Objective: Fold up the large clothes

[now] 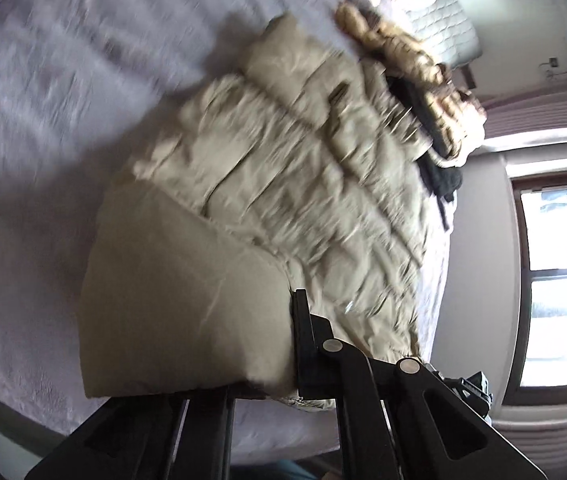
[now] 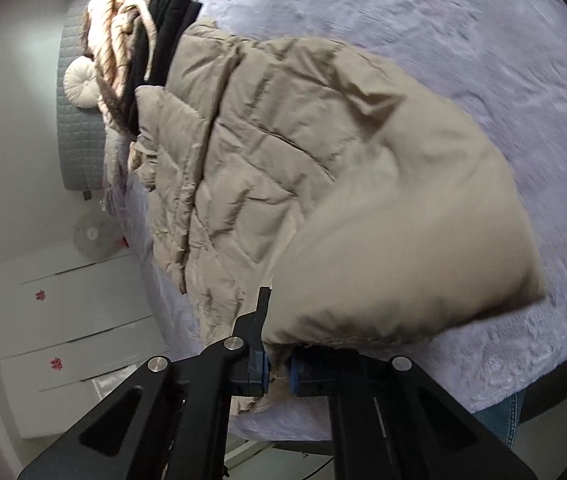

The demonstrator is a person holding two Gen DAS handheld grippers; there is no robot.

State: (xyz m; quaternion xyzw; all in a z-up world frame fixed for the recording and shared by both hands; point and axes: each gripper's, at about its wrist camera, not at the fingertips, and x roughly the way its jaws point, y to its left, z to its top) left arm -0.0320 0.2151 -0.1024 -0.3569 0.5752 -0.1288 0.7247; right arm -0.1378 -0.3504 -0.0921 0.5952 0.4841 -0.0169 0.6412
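A beige quilted puffer jacket [image 1: 283, 184] lies on a bed with a pale lilac fleece cover [image 1: 51, 120]. My left gripper [image 1: 279, 364] is shut on the jacket's near edge; the fabric bulges over the left finger and hides it. In the right wrist view the same jacket [image 2: 283, 168] spreads ahead, and my right gripper [image 2: 279, 372] is shut on its near hem, fabric pinched between the blue pads [image 2: 261, 370]. Both held parts are lifted off the bed cover [image 2: 503, 60].
A pile of other clothes, a cream and brown fuzzy piece [image 1: 407, 52] and a black garment [image 2: 167, 12], lies at the far end. A round cushion [image 2: 79, 82] and quilted headboard [image 2: 77, 136] are beyond. A window [image 1: 559, 280] and white drawers [image 2: 75, 308] flank the bed.
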